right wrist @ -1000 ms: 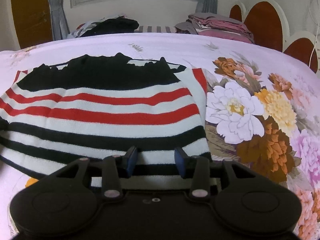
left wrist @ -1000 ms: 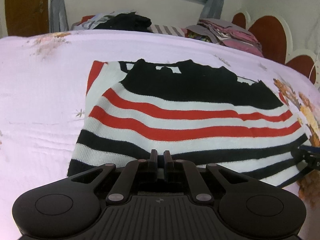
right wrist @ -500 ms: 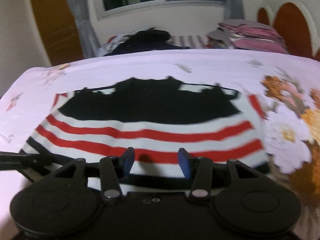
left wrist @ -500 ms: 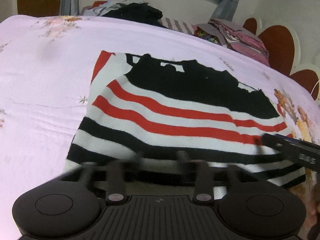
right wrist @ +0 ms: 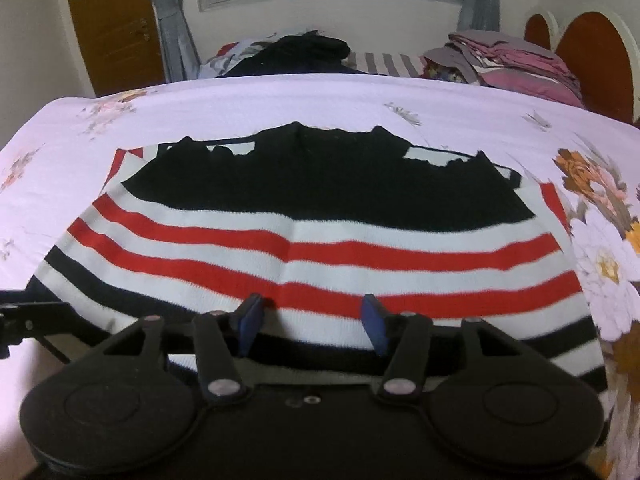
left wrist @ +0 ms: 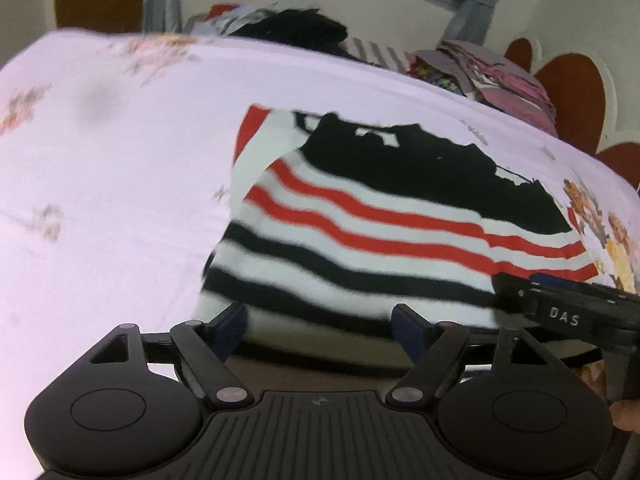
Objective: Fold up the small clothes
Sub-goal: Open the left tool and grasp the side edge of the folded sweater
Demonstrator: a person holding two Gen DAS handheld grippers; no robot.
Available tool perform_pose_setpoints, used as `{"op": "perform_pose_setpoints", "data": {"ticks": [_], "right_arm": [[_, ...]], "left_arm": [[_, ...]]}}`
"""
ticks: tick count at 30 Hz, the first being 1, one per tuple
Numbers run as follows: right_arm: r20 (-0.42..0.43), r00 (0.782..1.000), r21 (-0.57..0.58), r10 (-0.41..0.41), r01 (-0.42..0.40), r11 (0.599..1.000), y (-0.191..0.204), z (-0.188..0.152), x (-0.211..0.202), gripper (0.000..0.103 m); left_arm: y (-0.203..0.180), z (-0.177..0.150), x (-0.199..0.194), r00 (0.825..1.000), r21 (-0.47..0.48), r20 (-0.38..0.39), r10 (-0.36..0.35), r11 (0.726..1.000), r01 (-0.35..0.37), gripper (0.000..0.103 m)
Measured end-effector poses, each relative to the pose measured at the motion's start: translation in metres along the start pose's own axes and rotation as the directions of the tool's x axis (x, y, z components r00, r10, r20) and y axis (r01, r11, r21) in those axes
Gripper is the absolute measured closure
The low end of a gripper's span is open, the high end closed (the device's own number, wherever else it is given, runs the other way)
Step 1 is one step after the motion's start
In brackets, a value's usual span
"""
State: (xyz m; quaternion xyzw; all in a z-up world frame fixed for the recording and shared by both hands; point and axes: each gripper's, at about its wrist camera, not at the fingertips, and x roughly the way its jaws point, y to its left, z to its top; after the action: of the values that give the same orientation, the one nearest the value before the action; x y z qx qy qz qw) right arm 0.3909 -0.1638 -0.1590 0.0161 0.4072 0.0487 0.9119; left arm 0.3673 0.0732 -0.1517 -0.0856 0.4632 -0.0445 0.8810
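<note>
Striped in red, white and black, the sweater (right wrist: 320, 240) lies flat across the middle of the frame on the pink floral bed (right wrist: 280, 96), one fold apparently just laid. Both jaws have just been opening: the left gripper (left wrist: 320, 330) stands wide, the right gripper (right wrist: 312, 322) half spread, nothing clamped. Next, I judge, comes regrasping an edge for another fold.

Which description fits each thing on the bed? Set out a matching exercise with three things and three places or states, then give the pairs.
Things:
1. striped black, red and white knitted sweater
2. heap of dark black clothes
3. stack of folded pink and grey clothes

Descriptions:
A. far side of the bed, towards the left
B. far side, by the brown headboard
C. spread flat on the pale floral sheet

Pairs: 1-C, 2-A, 3-B
</note>
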Motion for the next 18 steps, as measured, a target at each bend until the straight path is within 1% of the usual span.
{"op": "perform_pose_setpoints", "data": {"ticks": [3,7,10,13,16,17,18], "right_arm": [[-0.001,1.000,0.030,-0.004,0.004,1.000,0.002,-0.005,-0.005,0.045],[-0.038,0.998,-0.015,-0.047,0.046,0.999,0.010,-0.011,-0.001,0.042],[-0.045,0.998,-0.008,-0.050,0.050,0.999,0.010,-0.013,-0.007,0.042],[-0.027,0.998,0.008,-0.056,0.056,0.998,0.008,-0.014,-0.017,0.042],[-0.013,0.997,0.011,-0.070,0.070,0.997,0.006,-0.013,-0.025,0.042],[-0.008,0.998,0.015,-0.069,0.069,0.998,0.005,-0.011,-0.028,0.042],[-0.001,0.998,0.016,-0.069,0.069,0.998,0.005,-0.008,-0.031,0.042]], "left_arm": [[0.014,-0.009,-0.001,0.999,-0.056,-0.038,-0.034,0.998,0.032,0.022],[0.026,-0.019,0.003,0.995,-0.102,-0.076,-0.072,0.993,0.064,0.022],[0.032,-0.024,0.010,0.989,-0.153,-0.091,-0.117,0.983,0.103,0.021],[0.037,-0.027,0.020,0.980,-0.229,-0.085,-0.181,0.961,0.158,0.021],[0.037,-0.027,0.027,0.974,-0.267,-0.053,-0.219,0.943,0.198,0.017],[0.037,-0.027,0.028,0.971,-0.288,-0.044,-0.235,0.934,0.213,0.017],[0.038,-0.026,0.031,0.966,-0.322,-0.027,-0.259,0.917,0.236,0.017]]}}
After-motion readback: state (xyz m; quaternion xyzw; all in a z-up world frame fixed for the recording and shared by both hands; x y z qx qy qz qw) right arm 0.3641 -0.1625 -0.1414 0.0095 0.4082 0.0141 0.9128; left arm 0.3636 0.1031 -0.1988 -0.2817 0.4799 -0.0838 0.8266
